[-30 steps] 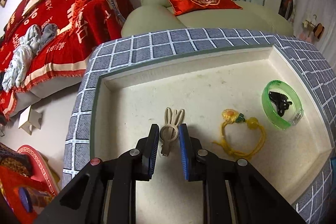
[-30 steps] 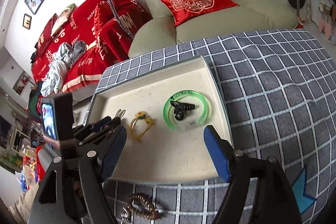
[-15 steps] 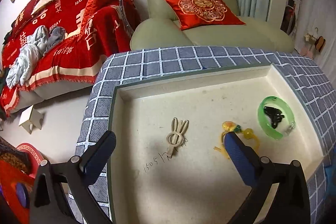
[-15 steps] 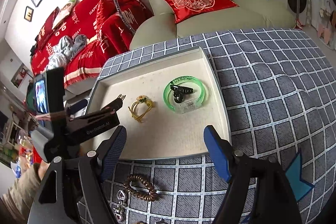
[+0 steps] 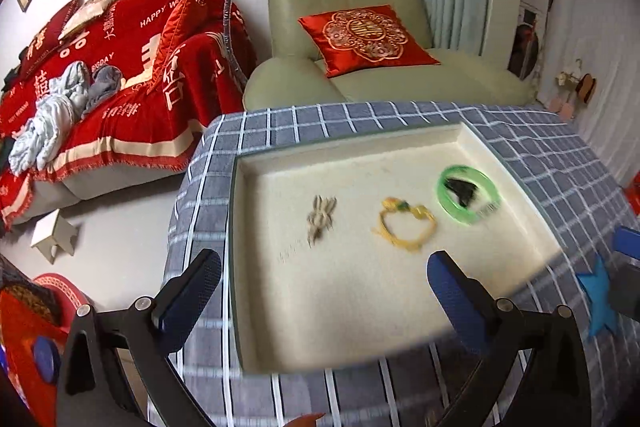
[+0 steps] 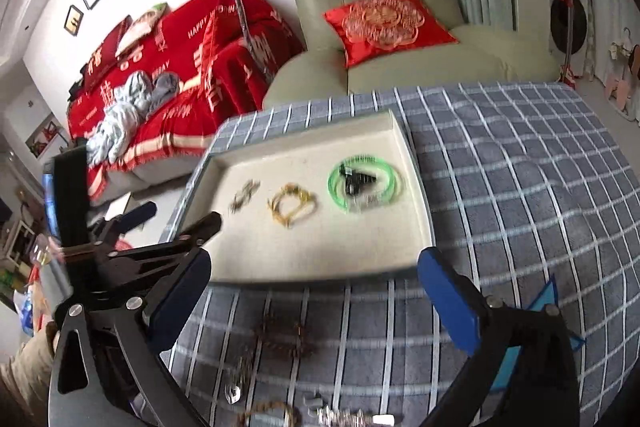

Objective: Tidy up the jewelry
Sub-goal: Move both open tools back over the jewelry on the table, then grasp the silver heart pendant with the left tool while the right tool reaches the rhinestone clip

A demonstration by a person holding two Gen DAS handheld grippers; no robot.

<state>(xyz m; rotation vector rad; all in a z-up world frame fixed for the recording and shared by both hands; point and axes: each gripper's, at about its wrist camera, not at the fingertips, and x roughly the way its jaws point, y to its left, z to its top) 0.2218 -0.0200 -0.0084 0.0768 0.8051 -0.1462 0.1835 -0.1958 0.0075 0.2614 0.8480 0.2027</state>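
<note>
The shallow cream-lined rectangular tray (image 5: 360,323) on the grey checked tablecloth (image 6: 520,195) is the landmark here. A second ago the left gripper (image 5: 324,287) was low inside the tray with its blue pads nearly closed around the beige rabbit-eared hair clip (image 5: 320,215). Half a second ago its jaws had spread wide and the clip lay free on the lining. Now the gripper is further back and higher, near the tray's near-left corner, jaws wide apart and holding nothing.

The clip rests alone in the left-middle part of the tray. To its right, apart from it, lies the yellow cord bracelet with yellow beads (image 5: 404,227), and further right, near the tray's right wall, the translucent green bangle (image 5: 468,195) with a small black claw clip (image 5: 460,189) inside its ring. These three have kept their places across the frames.

The right gripper (image 6: 312,299) hovers off the tray's near edge, jaws wide apart and empty, as before, but its view now takes in more of the cloth in front of the tray. There, just outside the near wall, lies a dark brown coiled hair tie (image 6: 286,337), with a clear crystal pendant (image 6: 234,393) and other blurred trinkets closer to the camera.
</note>
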